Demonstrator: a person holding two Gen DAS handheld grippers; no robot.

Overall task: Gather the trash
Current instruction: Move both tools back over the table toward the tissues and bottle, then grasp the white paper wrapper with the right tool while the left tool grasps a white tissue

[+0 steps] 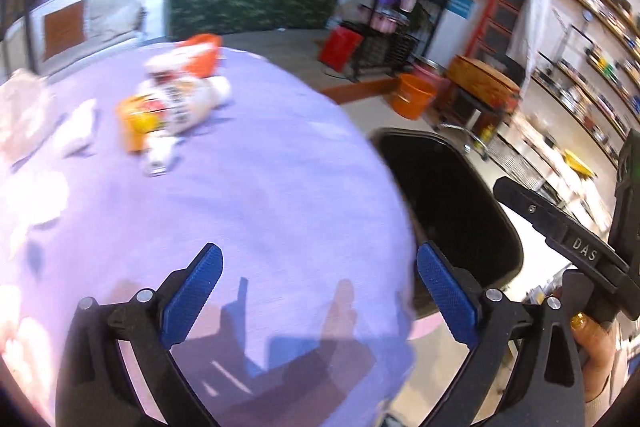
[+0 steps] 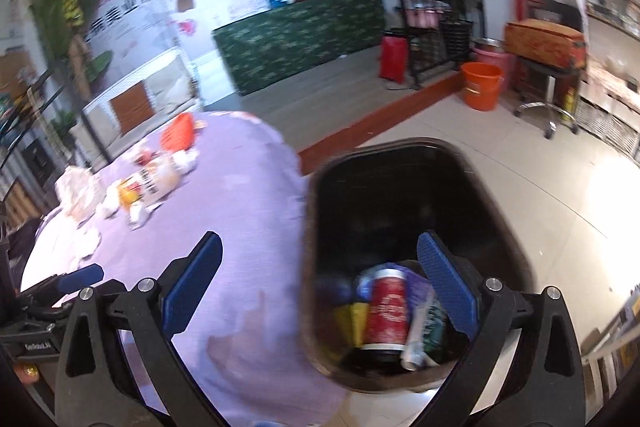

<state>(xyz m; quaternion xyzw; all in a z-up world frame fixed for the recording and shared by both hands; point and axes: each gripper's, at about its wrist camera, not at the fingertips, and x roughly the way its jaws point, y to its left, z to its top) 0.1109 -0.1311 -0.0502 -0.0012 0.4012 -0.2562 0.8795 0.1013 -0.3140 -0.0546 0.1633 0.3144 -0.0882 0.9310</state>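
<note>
Both tools are released and empty: left gripper (image 1: 320,291) over the table (image 1: 248,195) edge, right gripper (image 2: 320,291) above the bin (image 2: 516,227); several items binned already; trash (image 1: 172,107) remains mid-table toward its far edge; collection judged partly done.

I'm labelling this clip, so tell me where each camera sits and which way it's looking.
Left wrist: on the left claw, angled down over the lilac table toward the trash pile; its open blue pads show, and a hand on the right claw.
Right wrist: on the right claw, open over the table edge and black bin.
Shared: table, pile, bin, orange bucket.
</note>
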